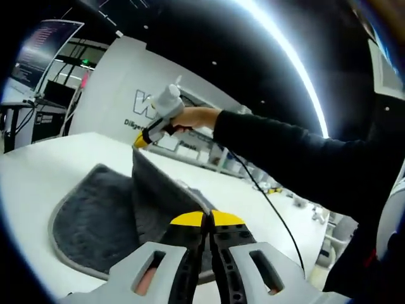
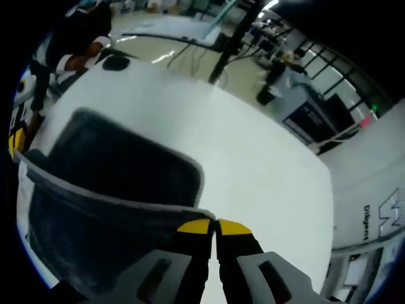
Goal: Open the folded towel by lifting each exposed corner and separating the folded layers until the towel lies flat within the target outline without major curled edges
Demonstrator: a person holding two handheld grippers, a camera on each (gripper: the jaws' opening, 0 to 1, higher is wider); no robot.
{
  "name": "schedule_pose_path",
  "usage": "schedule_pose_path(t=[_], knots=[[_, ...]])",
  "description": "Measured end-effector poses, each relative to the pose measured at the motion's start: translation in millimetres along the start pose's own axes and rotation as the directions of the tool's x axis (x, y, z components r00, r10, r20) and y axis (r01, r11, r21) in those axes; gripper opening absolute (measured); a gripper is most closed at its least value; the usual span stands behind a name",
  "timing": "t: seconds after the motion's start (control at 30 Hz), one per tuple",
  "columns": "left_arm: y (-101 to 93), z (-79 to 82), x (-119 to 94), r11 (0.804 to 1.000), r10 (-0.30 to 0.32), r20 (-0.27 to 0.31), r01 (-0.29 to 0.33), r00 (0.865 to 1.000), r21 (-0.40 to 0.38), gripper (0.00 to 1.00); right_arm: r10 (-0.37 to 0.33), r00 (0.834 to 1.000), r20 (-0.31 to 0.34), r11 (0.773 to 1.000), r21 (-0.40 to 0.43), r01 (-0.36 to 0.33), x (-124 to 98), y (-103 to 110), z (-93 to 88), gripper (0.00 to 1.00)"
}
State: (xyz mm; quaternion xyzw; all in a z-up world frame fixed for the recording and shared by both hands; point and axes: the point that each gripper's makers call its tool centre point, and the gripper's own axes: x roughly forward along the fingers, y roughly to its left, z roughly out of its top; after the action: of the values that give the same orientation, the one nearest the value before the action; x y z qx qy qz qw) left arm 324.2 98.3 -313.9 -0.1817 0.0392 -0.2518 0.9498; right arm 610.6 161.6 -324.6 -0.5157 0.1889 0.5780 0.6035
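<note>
A dark grey towel (image 1: 95, 221) with a pale hem lies partly folded on the white table (image 1: 50, 164). One layer is raised like a tent between both grippers. My left gripper (image 1: 206, 219) is shut on the hem at the near corner. A hand holds my right gripper (image 1: 144, 139) farther back, shut on the raised far corner. In the right gripper view my right gripper (image 2: 215, 227) pinches the towel (image 2: 120, 171) by its hem, which stretches away to the left gripper (image 2: 15, 143) at the left edge.
The table top (image 2: 253, 145) runs wide and white beyond the towel. A person's black sleeve (image 1: 297, 152) and a thin cable (image 1: 272, 209) cross over the table's right side. Desks, screens and stands are behind the table.
</note>
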Motion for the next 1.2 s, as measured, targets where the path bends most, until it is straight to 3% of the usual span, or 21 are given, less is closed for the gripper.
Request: schedule_pose_path(t=[0.47, 0.57, 0.83, 1.2], knots=[[-22.2, -0.4, 12.1, 0.994, -0.026, -0.014, 0.027, 1.000, 0.108, 0.01, -0.051, 0.999, -0.019, 0.999, 0.016, 0.051, -23.5, 10.0, -24.4, 0.00], [-18.3, -5.4, 13.6, 0.993, -0.005, -0.057, 0.012, 0.998, 0.120, 0.01, -0.059, 0.998, -0.019, 0.998, 0.021, 0.060, -24.8, 7.3, -28.5, 0.00], [-30.6, 0.6, 23.8, 0.985, -0.029, -0.035, 0.034, 0.999, 0.171, 0.01, -0.083, 0.996, -0.017, 0.996, 0.012, 0.084, -33.0, 6.1, -44.6, 0.00], [-42.4, -3.6, 29.6, 0.967, -0.035, -0.048, 0.046, 0.998, 0.249, 0.01, -0.123, 0.992, -0.018, 0.992, 0.034, 0.124, -46.6, 10.5, -57.3, 0.00]])
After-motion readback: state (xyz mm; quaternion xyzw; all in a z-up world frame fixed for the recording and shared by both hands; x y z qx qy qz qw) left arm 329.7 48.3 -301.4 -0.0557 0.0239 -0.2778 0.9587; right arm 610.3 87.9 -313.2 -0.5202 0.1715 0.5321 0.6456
